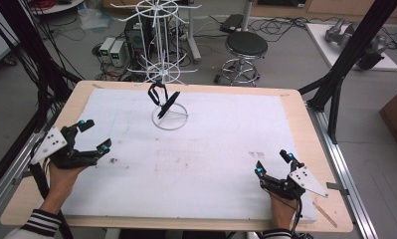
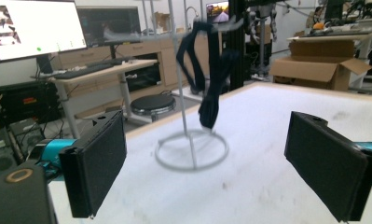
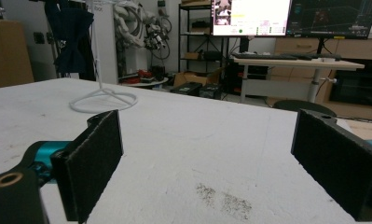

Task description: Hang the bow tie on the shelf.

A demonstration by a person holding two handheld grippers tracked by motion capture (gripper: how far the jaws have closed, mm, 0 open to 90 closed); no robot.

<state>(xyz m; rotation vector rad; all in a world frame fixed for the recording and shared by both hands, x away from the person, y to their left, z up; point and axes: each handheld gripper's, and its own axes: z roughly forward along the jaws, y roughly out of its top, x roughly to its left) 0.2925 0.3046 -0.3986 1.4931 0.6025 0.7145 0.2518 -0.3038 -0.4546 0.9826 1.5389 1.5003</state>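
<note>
Up at the far middle of the white board (image 1: 196, 149), a dark bow tie (image 1: 162, 99) hangs from the white wire rack (image 1: 162, 59), dangling just above the rack's ring base (image 1: 169, 120). From the left gripper view the tie (image 2: 210, 84) droops beside the thin pole, blurred but plainly dark navy. Off to the near left, the left gripper (image 1: 95, 135) hovers with jaws spread wide, nothing between them, a hand (image 1: 61, 179) wrapped round its body. Over on the near right, the right gripper (image 1: 274, 163) sits low over the board, jaws just as wide, nothing held. Both are well apart from the rack. Behind the table, a black stool (image 1: 246, 47) stands on the floor.
</note>
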